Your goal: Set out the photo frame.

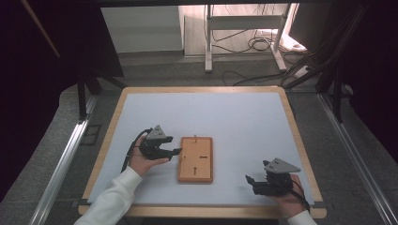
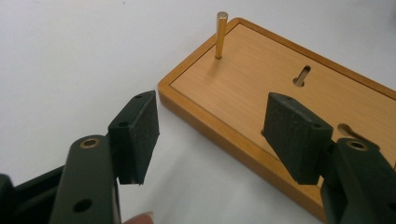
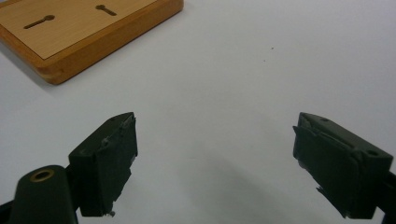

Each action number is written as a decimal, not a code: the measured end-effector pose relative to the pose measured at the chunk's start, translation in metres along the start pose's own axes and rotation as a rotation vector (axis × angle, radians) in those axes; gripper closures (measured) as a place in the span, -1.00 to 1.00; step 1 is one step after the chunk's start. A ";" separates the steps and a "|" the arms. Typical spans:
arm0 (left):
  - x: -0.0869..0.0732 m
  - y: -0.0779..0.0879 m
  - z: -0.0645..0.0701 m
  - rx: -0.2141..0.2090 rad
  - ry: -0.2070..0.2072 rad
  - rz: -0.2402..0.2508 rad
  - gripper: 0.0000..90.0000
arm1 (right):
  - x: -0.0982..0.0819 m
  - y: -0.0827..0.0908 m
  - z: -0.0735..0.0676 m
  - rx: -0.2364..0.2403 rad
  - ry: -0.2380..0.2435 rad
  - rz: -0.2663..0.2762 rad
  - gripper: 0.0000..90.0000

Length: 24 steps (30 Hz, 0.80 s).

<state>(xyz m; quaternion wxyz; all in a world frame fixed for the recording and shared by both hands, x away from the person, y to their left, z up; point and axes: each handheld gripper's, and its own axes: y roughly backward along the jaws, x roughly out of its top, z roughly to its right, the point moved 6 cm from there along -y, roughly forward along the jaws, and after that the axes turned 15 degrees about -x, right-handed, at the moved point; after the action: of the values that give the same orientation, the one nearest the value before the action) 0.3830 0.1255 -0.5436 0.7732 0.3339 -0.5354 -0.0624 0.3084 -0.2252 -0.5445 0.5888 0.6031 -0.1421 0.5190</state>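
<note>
Open white table surface point(image 1: 244, 122) on all sides of wooden board point(image 1: 195, 159); wide passage beyond and to the right of it. Brass peg point(image 2: 221, 35) upright at board's far edge, sole projection above the board face. Left gripper point(image 1: 176, 151) just beside board's left rim, nothing between its parted jaws. Right gripper point(image 1: 249, 180) well apart, over bare surface near front edge.

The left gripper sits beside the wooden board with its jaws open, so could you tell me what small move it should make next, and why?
Probably draw the left gripper back from the wooden board. Its jaws stand open with nothing between them, straddling the board's near edge, and the brass pin already stands upright in its hole.
</note>
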 end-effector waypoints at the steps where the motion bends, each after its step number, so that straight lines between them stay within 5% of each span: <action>1: 0.003 -0.003 -0.001 0.000 -0.004 -0.005 -0.20 | 0.001 0.000 -0.004 0.010 0.010 0.002 -0.69; 11: 0.020 -0.019 -0.009 -0.009 -0.020 -0.022 -0.18 | 0.002 -0.002 -0.020 0.039 0.056 -0.007 -0.69; 24: 0.035 -0.057 -0.015 -0.060 -0.038 -0.047 -0.01 | 0.002 -0.001 -0.020 0.042 0.054 -0.005 -0.69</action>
<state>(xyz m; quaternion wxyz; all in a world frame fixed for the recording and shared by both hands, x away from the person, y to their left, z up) 0.4259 0.0725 -0.5518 0.7709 0.3219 -0.5400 -0.1031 0.3011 -0.2072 -0.5485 0.5810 0.6014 -0.1138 0.5365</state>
